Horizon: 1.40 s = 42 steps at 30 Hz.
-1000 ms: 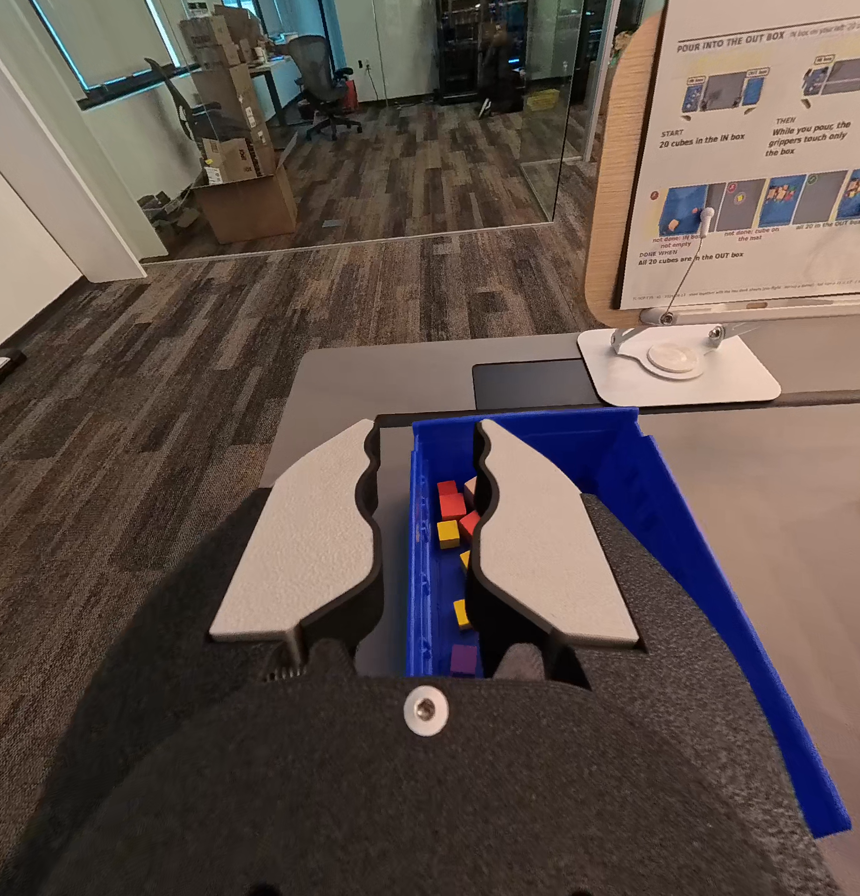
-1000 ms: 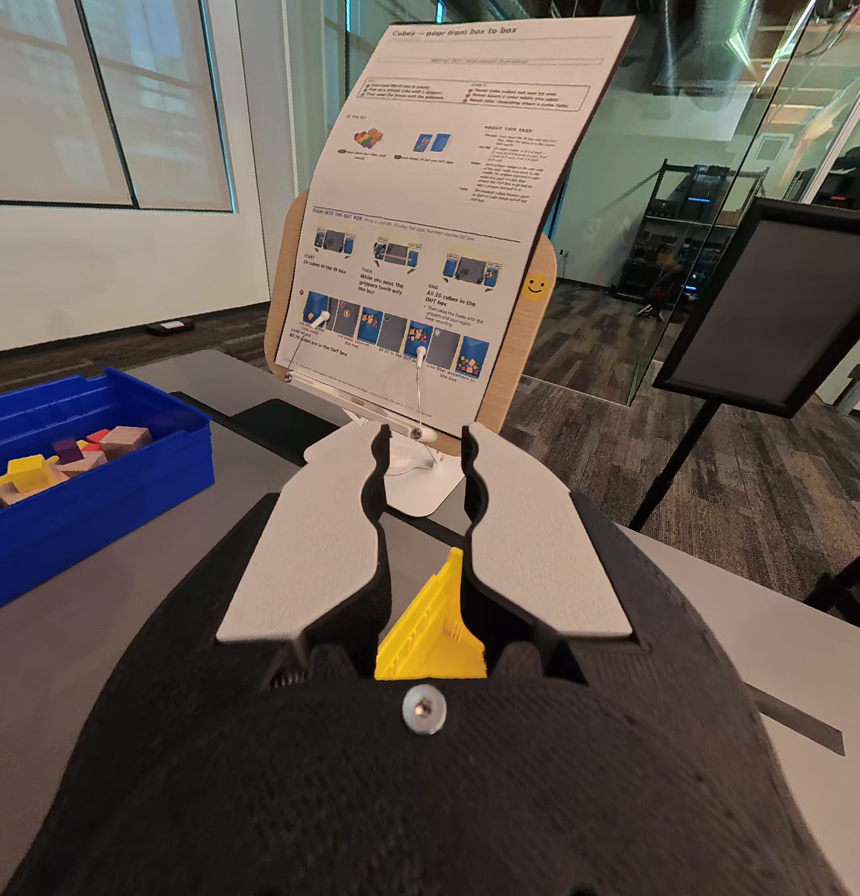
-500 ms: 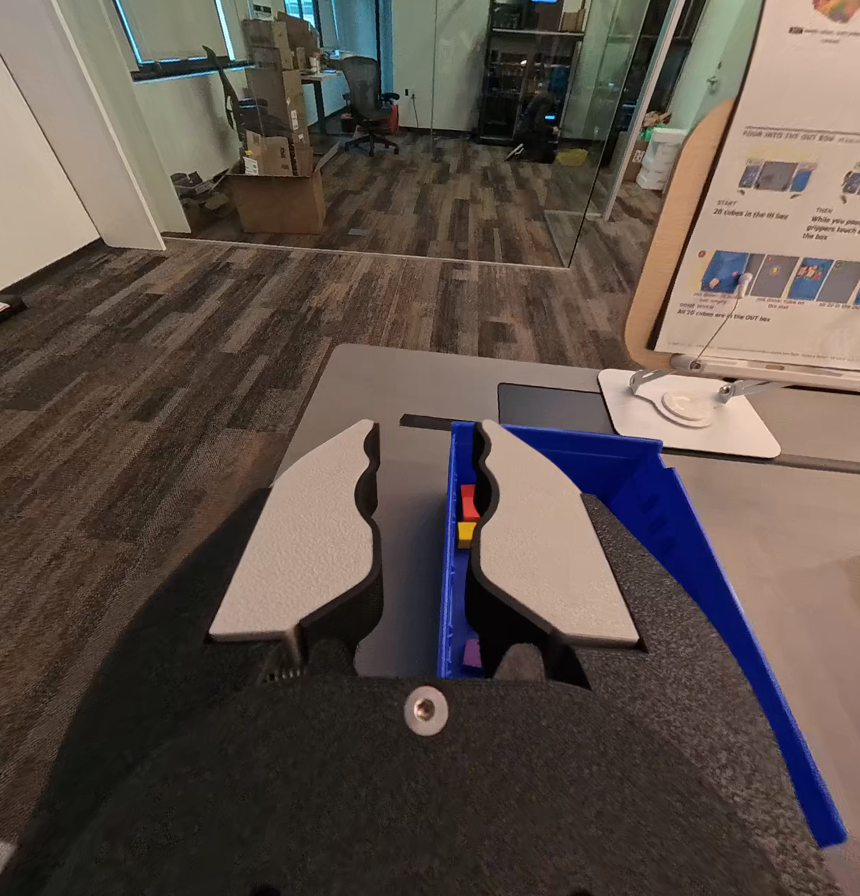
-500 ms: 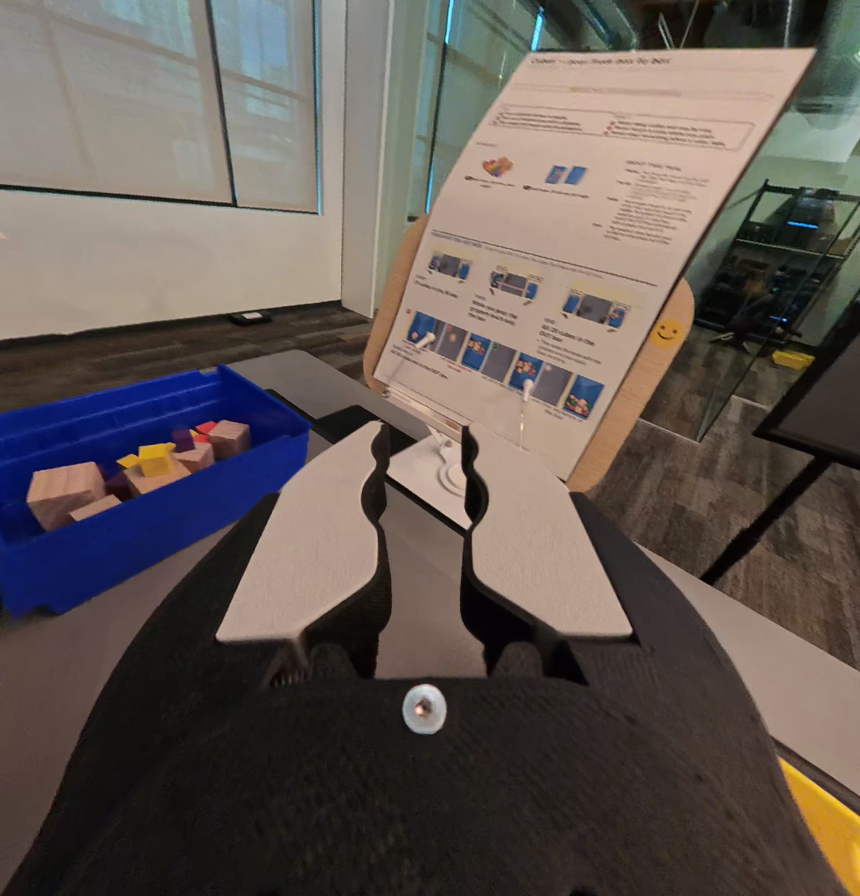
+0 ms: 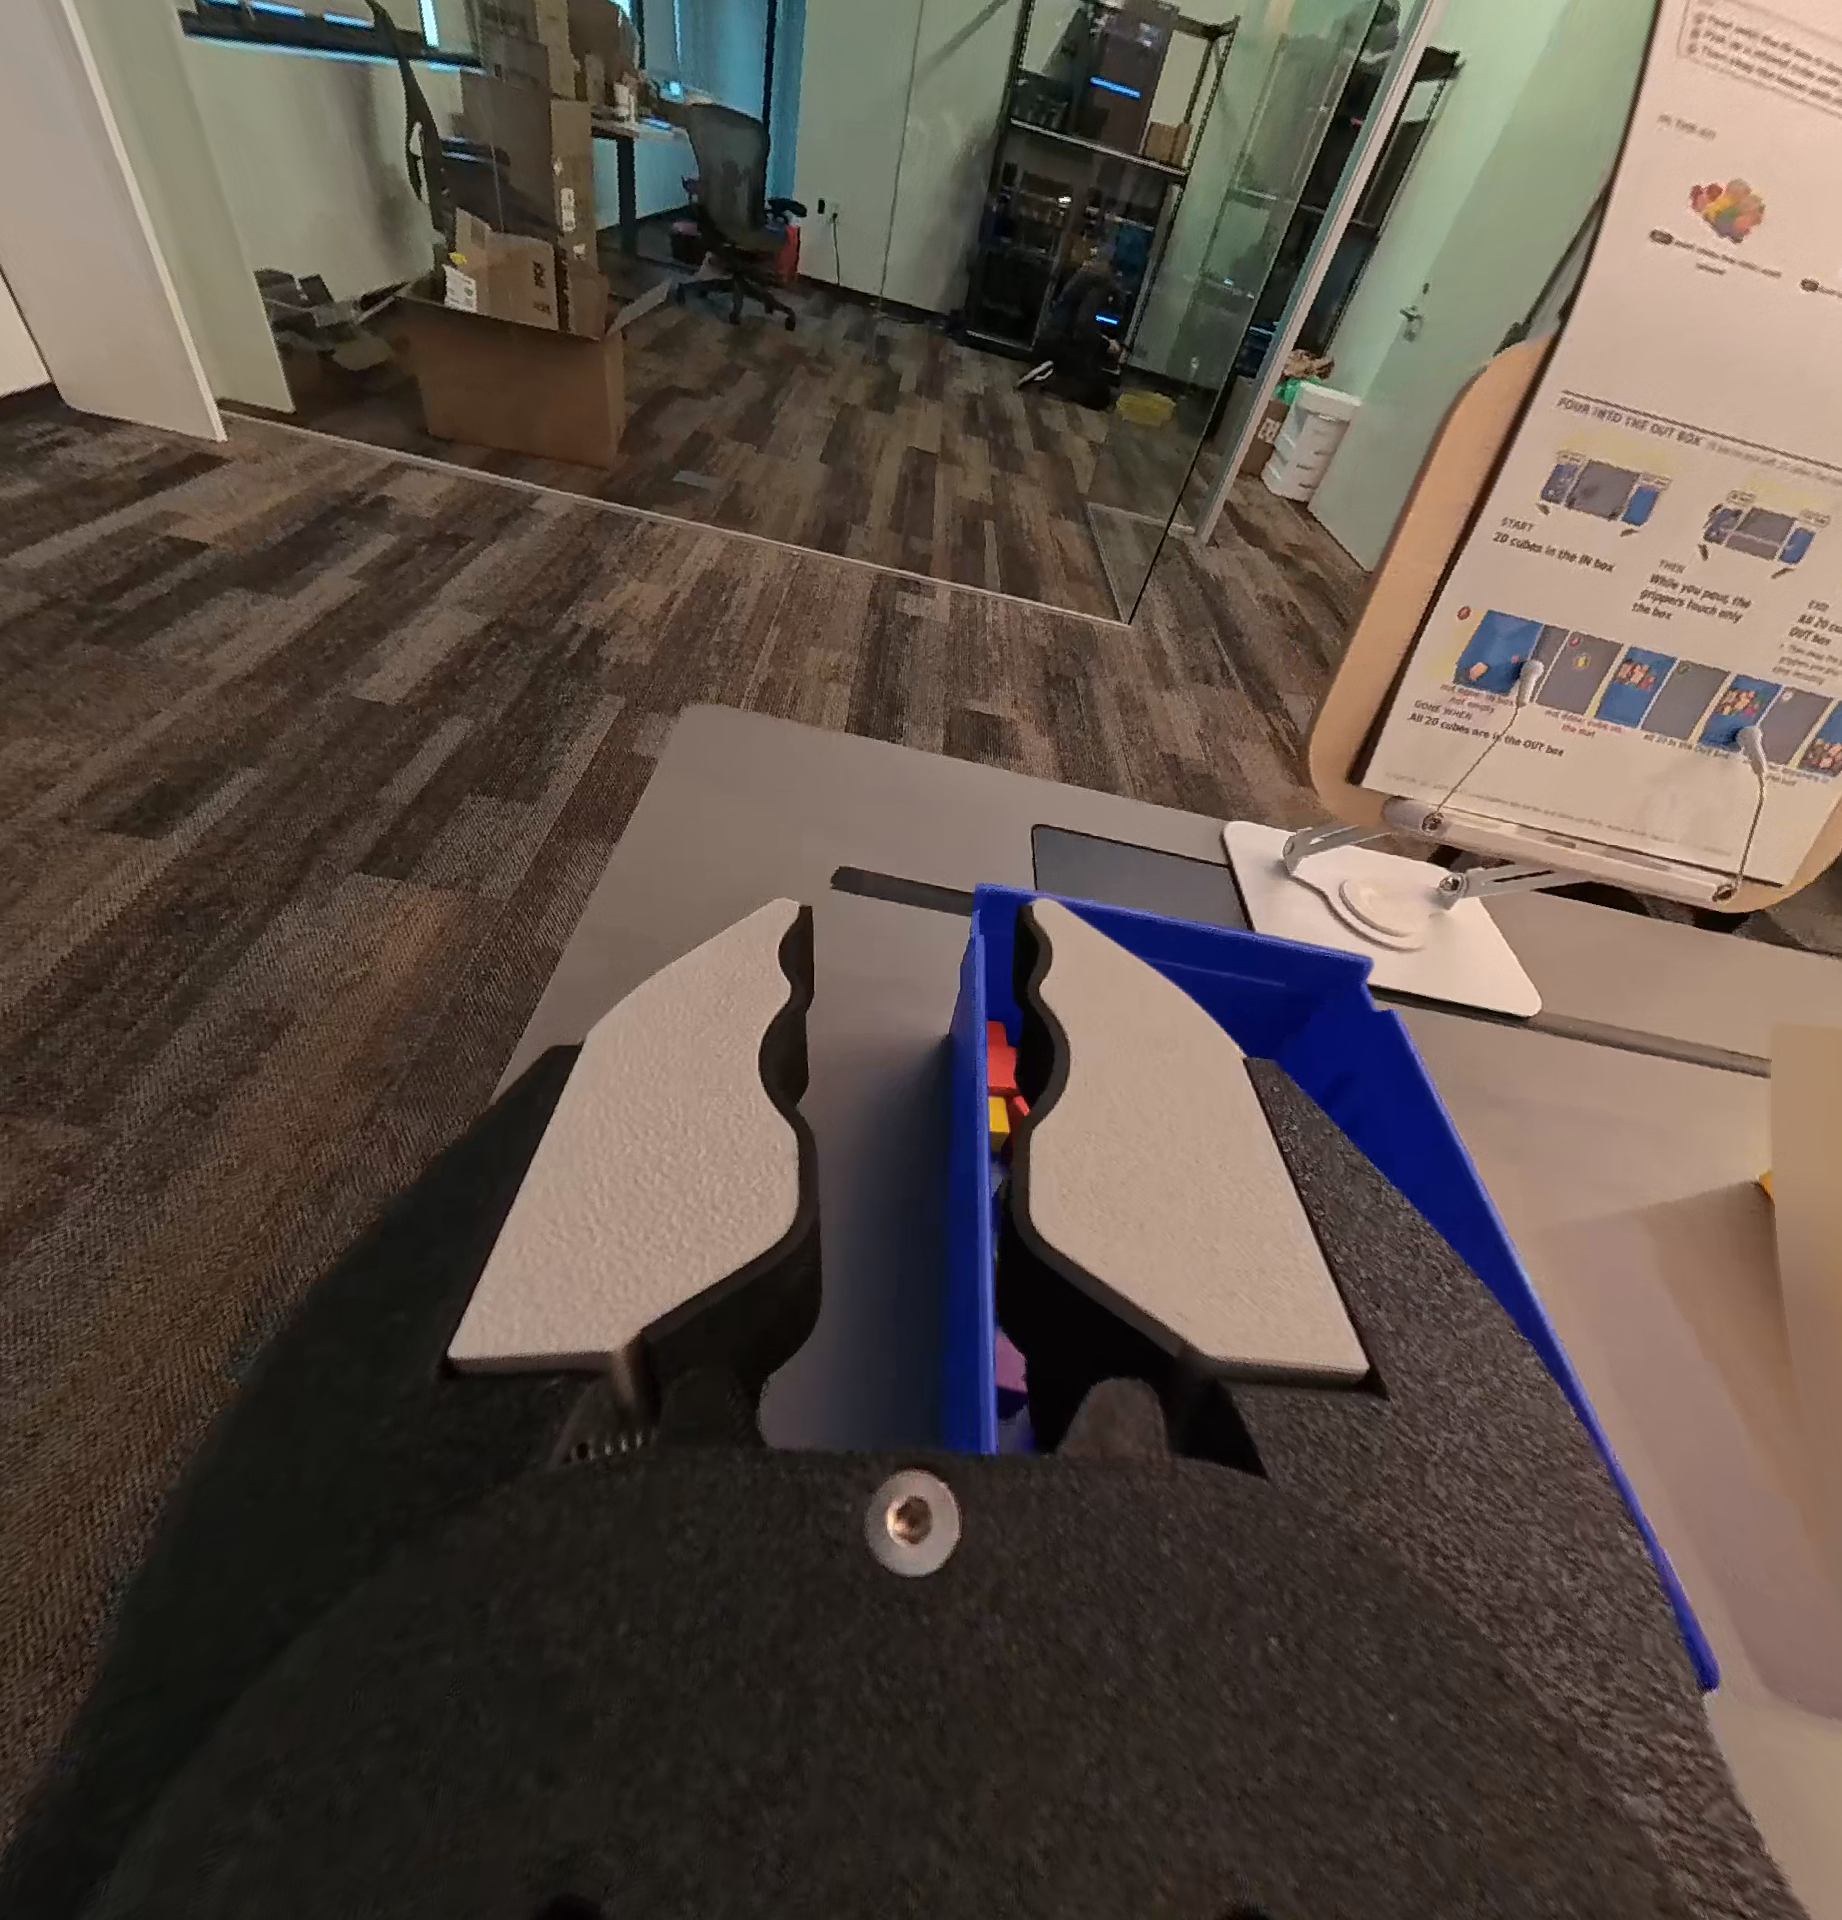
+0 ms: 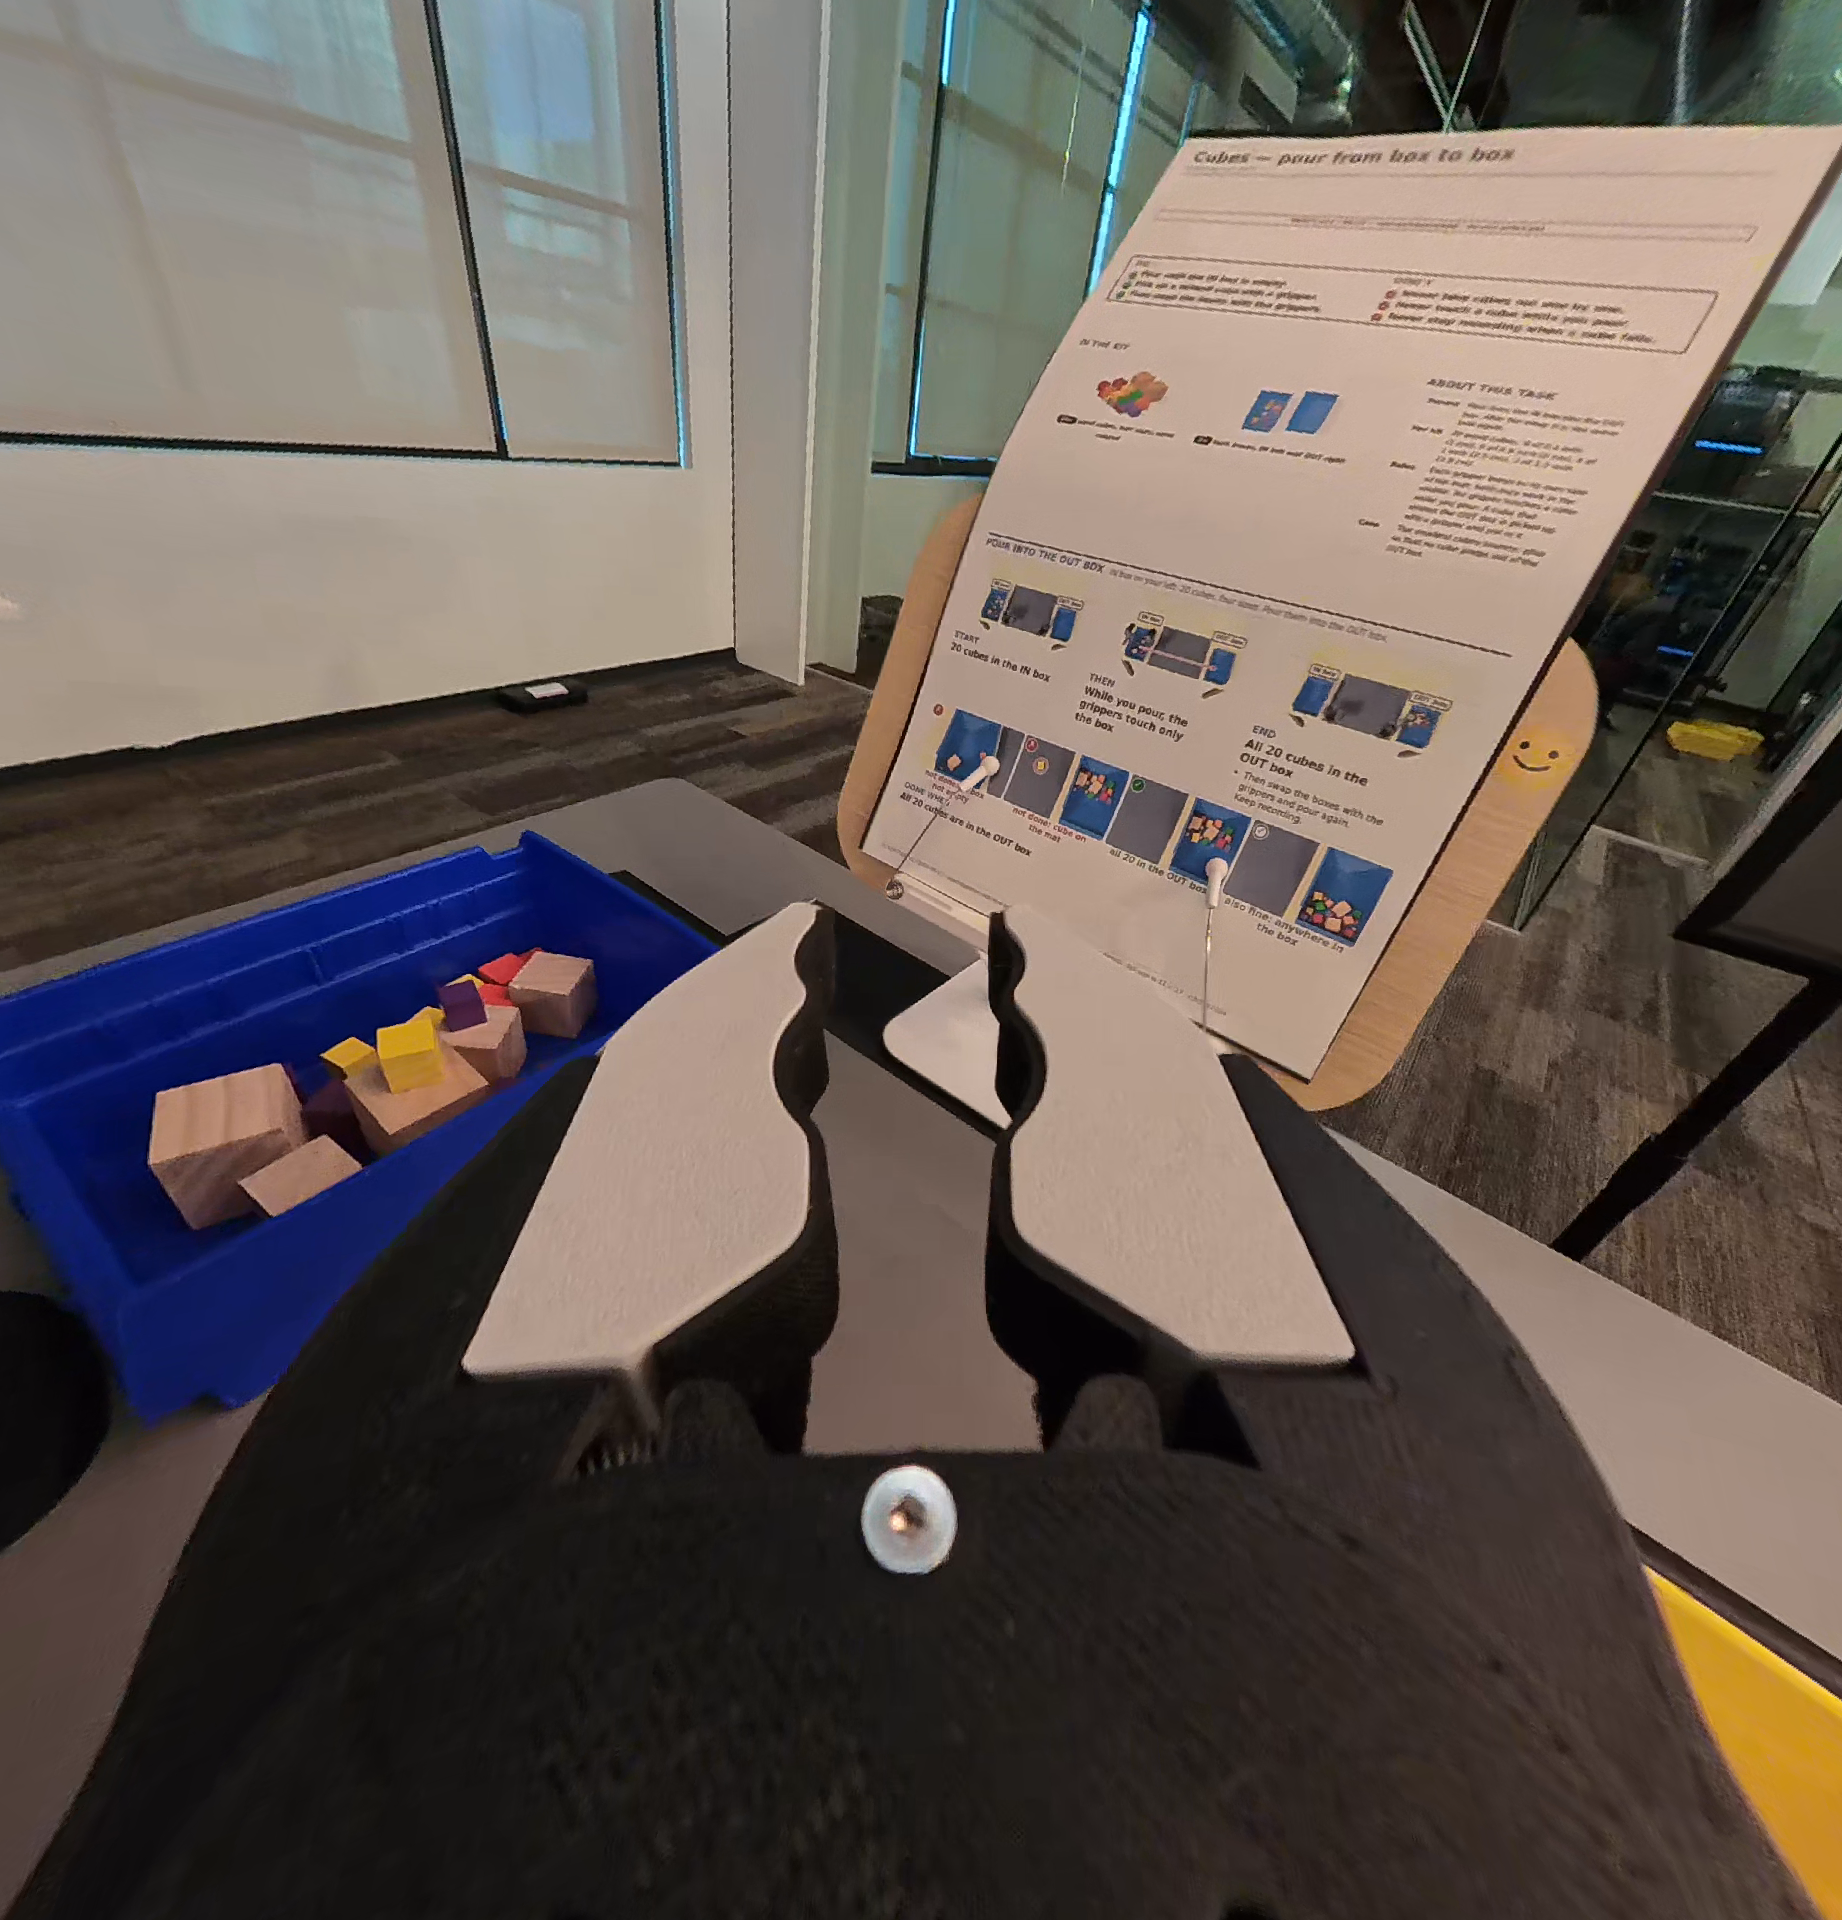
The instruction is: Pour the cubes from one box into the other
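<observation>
- The left claw (image 5: 912,920) is spread apart and straddles the left wall of the blue box (image 5: 1405,1101): one finger is outside the box over the bench (image 5: 792,800), the other inside it. The wall runs close along the inner finger, with a clear gap to the outer one, so nothing is pinched.
- The blue box sits on the grey bench, on the left of the scene. In the right wrist view it lies left of the right claw (image 6: 909,920), and a dark rounded shape at that view's left edge, just beside the box's near end, may be the left claw's body.
- The cubes (image 6: 408,1081) lie in the blue box: several larger plain wooden ones toward the near end, and smaller yellow, purple and red ones piled toward the far end. The left wrist view shows only a sliver of red, yellow and purple ones between the wall and the inner finger.
- The right claw is open with nothing between its fingers, held above the bench, right of the blue box and apart from it.
- A yellow box (image 6: 1769,1745) shows only as an edge at the lower right of the right wrist view, near the claw's body; its contents are hidden.
- An instruction sheet on a wooden stand (image 6: 1312,623) stands at the far side of the bench on a white base.
</observation>
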{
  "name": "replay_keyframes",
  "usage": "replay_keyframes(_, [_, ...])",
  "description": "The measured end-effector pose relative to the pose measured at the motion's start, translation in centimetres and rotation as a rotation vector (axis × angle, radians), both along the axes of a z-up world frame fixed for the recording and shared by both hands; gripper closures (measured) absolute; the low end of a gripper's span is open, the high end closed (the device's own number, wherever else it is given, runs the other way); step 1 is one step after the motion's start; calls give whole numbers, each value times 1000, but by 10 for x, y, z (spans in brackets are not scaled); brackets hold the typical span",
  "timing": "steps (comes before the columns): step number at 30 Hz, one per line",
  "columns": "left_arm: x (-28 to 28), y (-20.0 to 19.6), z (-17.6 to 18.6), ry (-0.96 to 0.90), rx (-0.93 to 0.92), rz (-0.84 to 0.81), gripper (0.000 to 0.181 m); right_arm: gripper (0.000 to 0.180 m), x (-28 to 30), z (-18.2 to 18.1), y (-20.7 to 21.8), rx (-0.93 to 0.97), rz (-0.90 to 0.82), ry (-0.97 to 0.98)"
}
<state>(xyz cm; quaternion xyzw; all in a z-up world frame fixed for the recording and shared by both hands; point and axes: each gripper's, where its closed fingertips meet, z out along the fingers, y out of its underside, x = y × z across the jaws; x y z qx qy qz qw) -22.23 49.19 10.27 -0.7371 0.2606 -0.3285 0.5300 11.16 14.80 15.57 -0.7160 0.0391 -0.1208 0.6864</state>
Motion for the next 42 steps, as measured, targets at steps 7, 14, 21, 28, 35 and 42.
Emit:
replay_keyframes(7, [2, -1, -12, 39, -30, -62, 144, 147, -34, -29, 19, -51, 68, 117])
replay_keyframes(14, [17, -27, 9, 38, 49, -125, 140, 131, -83, -112, 62, -204, 211, 408])
replay_keyframes(21, [47, -21, -28, 153, -85, -257, 124, 115, -117, -158, 106, -426, 295, 502])
replay_keyframes(28, [60, -5, -95, 370, -175, -305, 122, 107, -107, -173, 147, -511, 238, 580])
replay_keyframes(35, [63, -8, -123, 485, -247, -327, 121, 107, -109, -184, 161, -567, 244, 662])
replay_keyframes(42, [66, -19, -140, 493, -317, -362, 124, 107, -118, -191, 163, -605, 268, 662])
